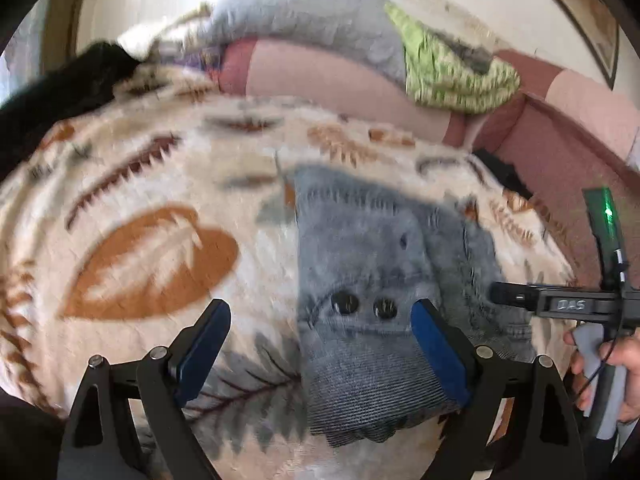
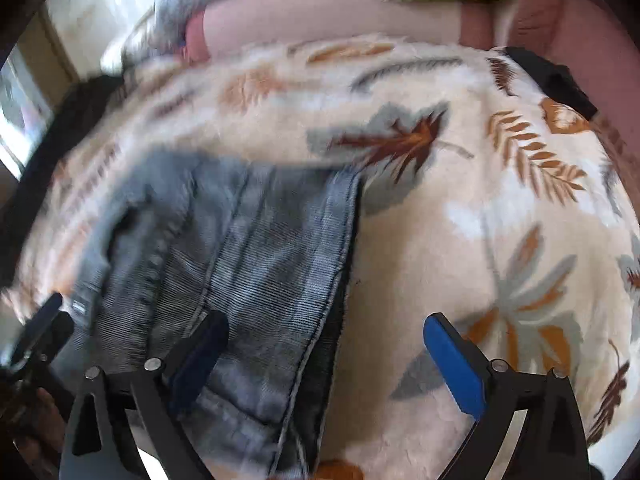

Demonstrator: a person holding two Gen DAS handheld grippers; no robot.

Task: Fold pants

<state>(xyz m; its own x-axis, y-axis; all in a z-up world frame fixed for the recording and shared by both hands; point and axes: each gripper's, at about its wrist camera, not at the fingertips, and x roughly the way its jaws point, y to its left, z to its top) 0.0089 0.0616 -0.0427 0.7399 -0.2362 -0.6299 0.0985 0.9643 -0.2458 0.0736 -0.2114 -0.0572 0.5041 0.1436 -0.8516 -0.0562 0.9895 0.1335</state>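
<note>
Grey-blue denim pants (image 1: 376, 280) lie folded in a compact bundle on a cream blanket with a leaf print (image 1: 152, 200). Two dark buttons show near the bundle's near end. My left gripper (image 1: 320, 344) is open, its blue pads (image 1: 440, 352) spread just above the bundle's near left edge, holding nothing. My right gripper (image 2: 326, 360) is open over the bundle's right edge (image 2: 280, 264), with a seam and a dark inner fold between its pads. The right gripper's body and the hand holding it show at the right of the left wrist view (image 1: 560, 304). Both views are motion-blurred.
Behind the blanket lie a pink cushion (image 1: 332, 84), a grey garment (image 1: 312, 12) and a green patterned cloth (image 1: 452, 68). Dark fabric (image 1: 68, 88) sits at the far left. A maroon sofa edge (image 1: 560, 160) runs along the right. A black object (image 2: 556, 76) lies at the blanket's far right.
</note>
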